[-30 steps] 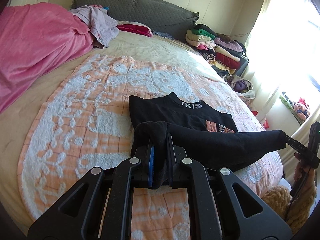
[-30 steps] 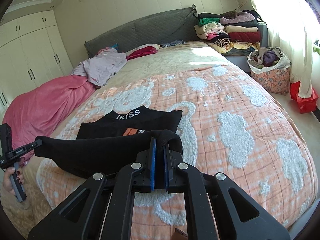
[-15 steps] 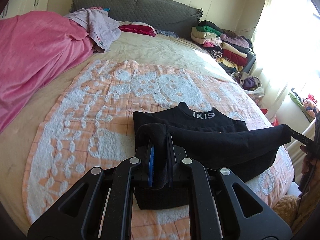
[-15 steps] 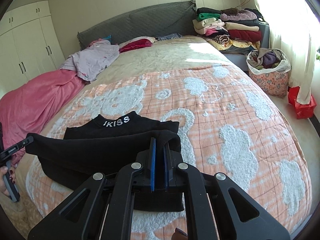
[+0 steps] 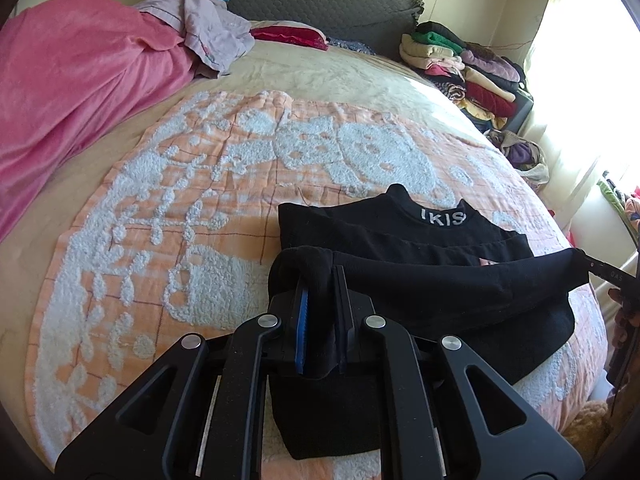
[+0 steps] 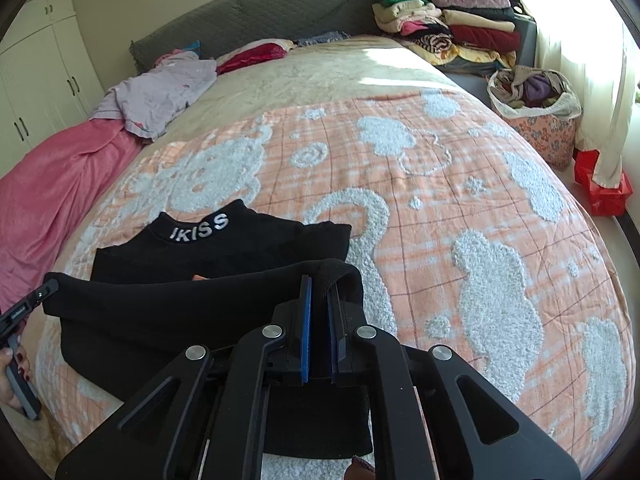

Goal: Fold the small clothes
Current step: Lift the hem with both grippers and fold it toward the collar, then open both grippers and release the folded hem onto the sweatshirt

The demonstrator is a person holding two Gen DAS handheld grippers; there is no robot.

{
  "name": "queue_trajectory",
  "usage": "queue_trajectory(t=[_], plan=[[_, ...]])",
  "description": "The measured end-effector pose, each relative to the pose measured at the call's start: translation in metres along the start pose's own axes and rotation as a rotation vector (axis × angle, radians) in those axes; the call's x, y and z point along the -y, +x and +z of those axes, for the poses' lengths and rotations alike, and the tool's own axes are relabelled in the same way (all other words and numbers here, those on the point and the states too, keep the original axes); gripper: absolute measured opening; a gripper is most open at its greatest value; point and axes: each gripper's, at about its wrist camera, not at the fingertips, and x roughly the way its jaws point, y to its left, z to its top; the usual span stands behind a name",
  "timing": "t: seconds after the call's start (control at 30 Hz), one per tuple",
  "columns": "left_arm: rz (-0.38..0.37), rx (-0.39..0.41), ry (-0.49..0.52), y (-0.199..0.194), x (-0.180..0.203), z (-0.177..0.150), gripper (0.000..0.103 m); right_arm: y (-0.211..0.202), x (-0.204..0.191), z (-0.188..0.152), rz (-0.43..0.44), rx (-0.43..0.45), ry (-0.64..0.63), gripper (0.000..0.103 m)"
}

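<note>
A small black top [image 5: 404, 236] with white "IKISS" letters on the collar lies on the orange and white blanket [image 5: 192, 208]. My left gripper [image 5: 320, 280] is shut on one bottom corner of it. My right gripper [image 6: 320, 288] is shut on the other corner [image 6: 336, 276]. The hem is stretched taut between them and lifted over the top's lower half [image 6: 180, 304], near the collar [image 6: 200, 228]. Each gripper's tip shows at the far edge of the other's view [image 5: 604, 272] [image 6: 36, 300].
A pink quilt [image 5: 72, 80] and a lilac garment [image 5: 208, 32] lie at the left by the grey headboard [image 5: 288, 0]. A stack of folded clothes [image 6: 448, 24] stands at the bed's far right. A flowered basket [image 6: 536, 116] and red box [image 6: 600, 192] sit on the floor.
Both grippers have carried the lifted hem forward toward the collar, covering most of the orange print on the chest. The fold has grown deeper and both grips stayed shut.
</note>
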Motion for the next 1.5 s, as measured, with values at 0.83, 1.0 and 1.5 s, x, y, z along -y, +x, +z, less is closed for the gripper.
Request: queue_trajectory(t=[0.83,1.0,1.5], plan=[[-0.082,-0.040,0.211,-0.023,0.069,-0.035,0.034,-0.014,-0.088,-0.056,0.106,-0.053,-0.318,0.029],[-0.064,-0.099,0.260,-0.001,0.079,-0.051,0.032,0.002,-0.088,-0.070,0.058,-0.106,-0.342,0.029],[0.037,-0.127,0.324,0.049,0.076,-0.040,0.037,0.063,-0.059,-0.037,0.012,-0.172,-0.244,0.029]])
